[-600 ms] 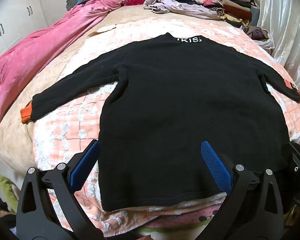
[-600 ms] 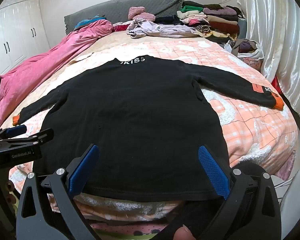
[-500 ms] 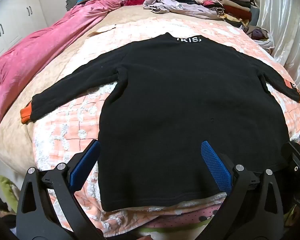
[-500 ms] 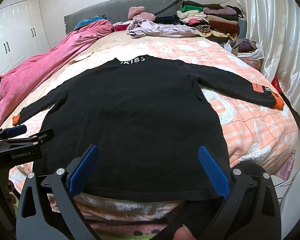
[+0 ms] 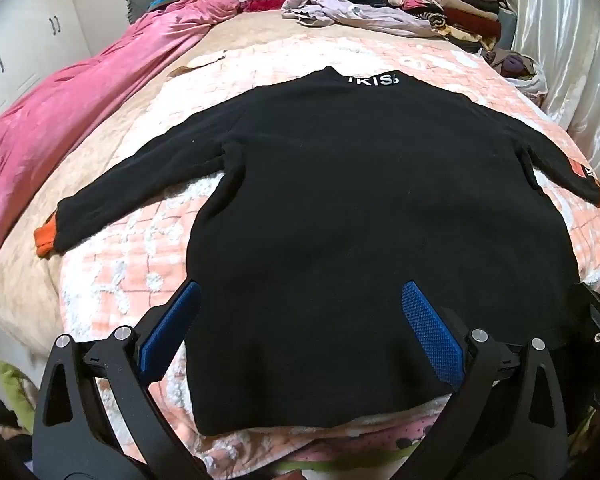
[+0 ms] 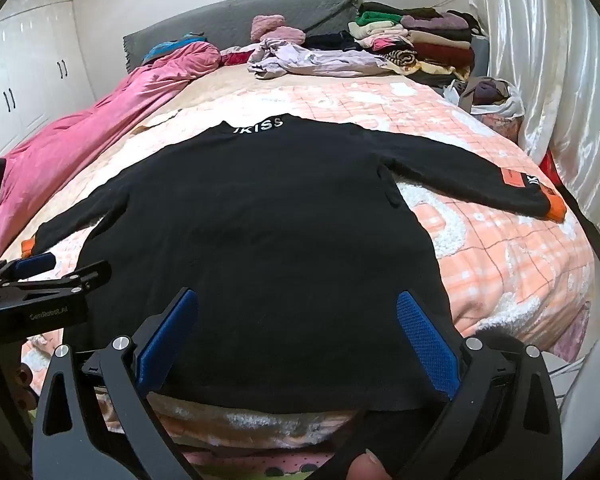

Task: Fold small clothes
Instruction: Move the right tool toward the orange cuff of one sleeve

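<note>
Left wrist view: left gripper [image 5: 298, 330] spread wide, blue knurled pads [image 5: 430, 338] poised over hem of black fleece sweater [image 5: 360, 208], spread flat, sleeves out, on tufted peach checked blanket [image 5: 124, 256]. Right wrist view: right gripper [image 6: 296, 332] likewise spread over hem.

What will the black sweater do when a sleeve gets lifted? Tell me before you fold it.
The black sweater lies flat and moulded to the bed, so it is probably floppy and will drape. Its fuzzy surface looks grippy against the tufted blanket, so it may drag. The long left sleeve would likely dangle.
</note>
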`<state>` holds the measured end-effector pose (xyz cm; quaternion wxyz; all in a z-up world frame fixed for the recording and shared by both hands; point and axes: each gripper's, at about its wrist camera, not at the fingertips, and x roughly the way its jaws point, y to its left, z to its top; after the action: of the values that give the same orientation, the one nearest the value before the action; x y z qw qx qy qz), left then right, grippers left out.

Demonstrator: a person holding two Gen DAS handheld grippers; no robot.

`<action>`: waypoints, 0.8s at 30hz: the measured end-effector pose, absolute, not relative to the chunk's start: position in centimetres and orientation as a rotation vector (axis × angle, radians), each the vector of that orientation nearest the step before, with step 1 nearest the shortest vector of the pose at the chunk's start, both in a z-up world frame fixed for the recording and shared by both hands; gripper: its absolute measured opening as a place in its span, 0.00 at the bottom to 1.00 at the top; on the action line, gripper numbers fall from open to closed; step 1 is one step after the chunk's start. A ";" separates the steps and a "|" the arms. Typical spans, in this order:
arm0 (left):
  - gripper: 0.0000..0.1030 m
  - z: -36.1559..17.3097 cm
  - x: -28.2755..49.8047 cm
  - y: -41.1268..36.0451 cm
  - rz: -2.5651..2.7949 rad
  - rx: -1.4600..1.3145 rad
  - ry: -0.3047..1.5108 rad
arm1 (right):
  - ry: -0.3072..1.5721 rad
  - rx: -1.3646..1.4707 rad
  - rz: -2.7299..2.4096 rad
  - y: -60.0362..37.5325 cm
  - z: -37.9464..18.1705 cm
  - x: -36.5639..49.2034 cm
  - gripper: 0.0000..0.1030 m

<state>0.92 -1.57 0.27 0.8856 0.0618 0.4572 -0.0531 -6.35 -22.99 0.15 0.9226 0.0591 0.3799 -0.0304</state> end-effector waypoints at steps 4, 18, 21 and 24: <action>0.92 0.2 2.0 -2.0 -0.111 0.122 0.956 | 0.775 0.119 -0.070 -23.7 0.3 -5.6 0.96; 0.92 0.4 8.9 -3.6 -0.086 0.111 0.963 | 0.762 0.145 -0.164 -29.2 0.9 -0.9 0.96; 0.92 0.5 10.4 -4.0 -0.103 0.093 0.972 | 0.761 0.173 -0.198 -31.8 1.2 0.3 0.96; 0.92 0.8 12.0 -4.7 -0.117 0.089 0.969 | 0.756 0.212 -0.254 -35.1 1.3 1.5 0.96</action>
<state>12.02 -4.70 0.76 0.8823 0.0427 0.4654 -0.0560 1.46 -35.10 1.33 0.9161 0.1028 0.3674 -0.1234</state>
